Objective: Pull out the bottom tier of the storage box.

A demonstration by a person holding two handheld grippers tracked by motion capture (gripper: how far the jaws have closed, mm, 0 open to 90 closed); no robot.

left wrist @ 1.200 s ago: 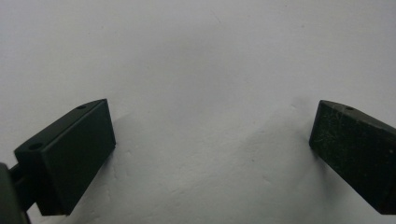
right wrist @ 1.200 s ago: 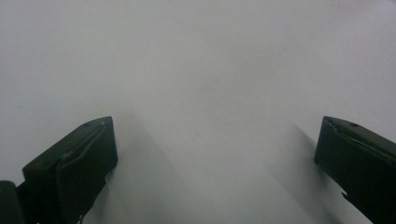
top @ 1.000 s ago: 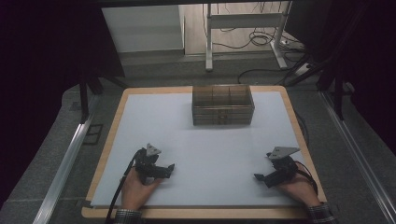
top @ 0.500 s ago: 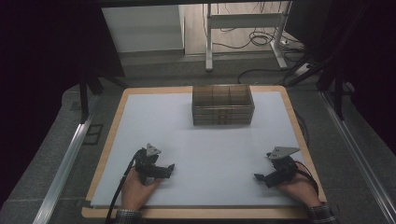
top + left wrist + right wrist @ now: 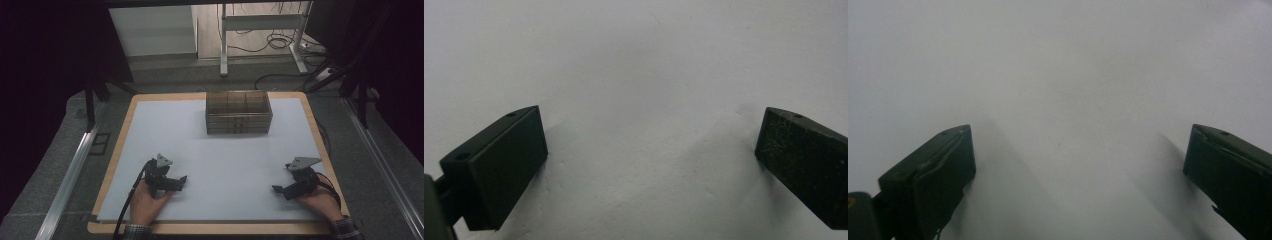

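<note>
Organizer box [image 5: 239, 112], brownish and see-through, stood at the far middle of the white mat [image 5: 225, 150], its top split into compartments by thin walls; what lay inside them could not be told; drawer-like tiers lined its front; the mat looked smooth and matte on a wooden board [image 5: 210, 228]; your left gripper [image 5: 177, 182] and right gripper [image 5: 279, 190] rested low near the front edge, well apart, each with jaws spread wide and empty.
</note>
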